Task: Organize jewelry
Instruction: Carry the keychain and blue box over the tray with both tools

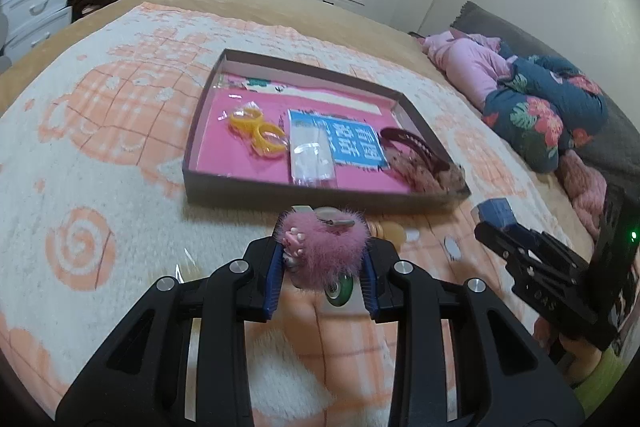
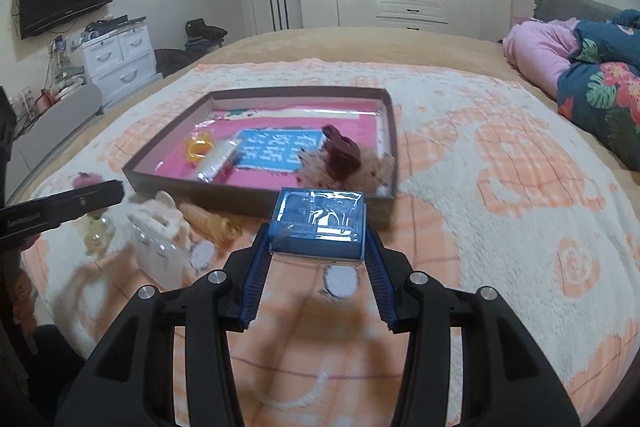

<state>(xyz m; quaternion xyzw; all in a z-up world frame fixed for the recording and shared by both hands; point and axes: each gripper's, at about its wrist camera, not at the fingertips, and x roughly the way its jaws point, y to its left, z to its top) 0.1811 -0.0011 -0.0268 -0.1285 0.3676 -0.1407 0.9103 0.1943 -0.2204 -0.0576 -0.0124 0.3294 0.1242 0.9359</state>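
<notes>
My left gripper [image 1: 323, 259] is shut on a pink fuzzy hair clip [image 1: 326, 247] and holds it just in front of the dark shallow box [image 1: 280, 191] on the bed. My right gripper [image 2: 318, 247] is shut on a blue packet in clear wrap [image 2: 318, 223], held near the box's front right corner [image 2: 384, 205]. The box has a pink lining and holds yellow rings [image 1: 256, 133], a clear bag [image 1: 310, 155], a blue card [image 1: 352, 143] and a maroon headband [image 1: 412, 151]. The right gripper also shows in the left wrist view [image 1: 494, 217].
Loose pieces lie on the blanket in front of the box: a green item [image 1: 339, 293], a cream fluffy piece [image 2: 168, 211], a clear packet [image 2: 160, 255] and an orange piece [image 2: 212, 221]. Folded quilts [image 1: 540, 111] lie at the right.
</notes>
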